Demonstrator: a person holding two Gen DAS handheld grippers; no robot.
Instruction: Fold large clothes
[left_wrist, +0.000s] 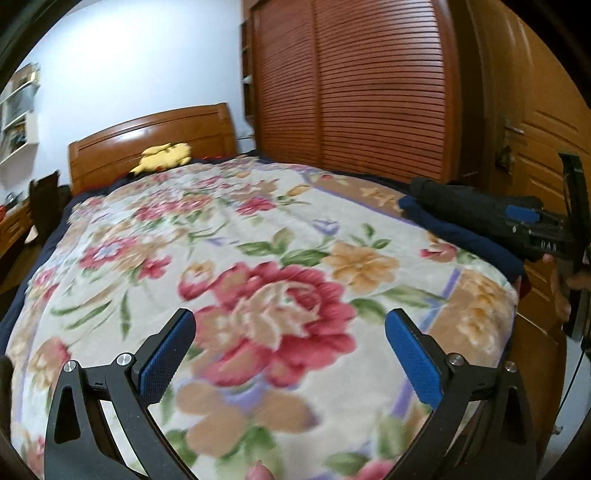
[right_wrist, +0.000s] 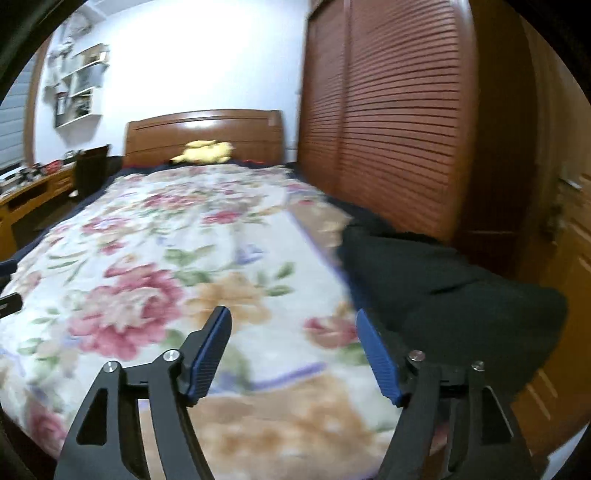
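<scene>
Left gripper (left_wrist: 290, 341), jaws apart, over floral blanket (left_wrist: 258, 236); no legible writing.

You see a cream plush blanket (left_wrist: 258, 236) printed with large red, pink and orange flowers, green leaves and lilac border lines. Folded dark clothes (right_wrist: 443, 291) on it read black over navy. Each black metal tool, left tool (left_wrist: 290, 343) and right tool (right_wrist: 293, 354), carries blue textured pads. Note the glossy orange-brown wooden headboard (left_wrist: 155, 140), the yellow plush toy (left_wrist: 166, 155), the reddish-brown slatted wardrobe doors (left_wrist: 369, 92) and the pale blue-white wall (left_wrist: 140, 66).
</scene>
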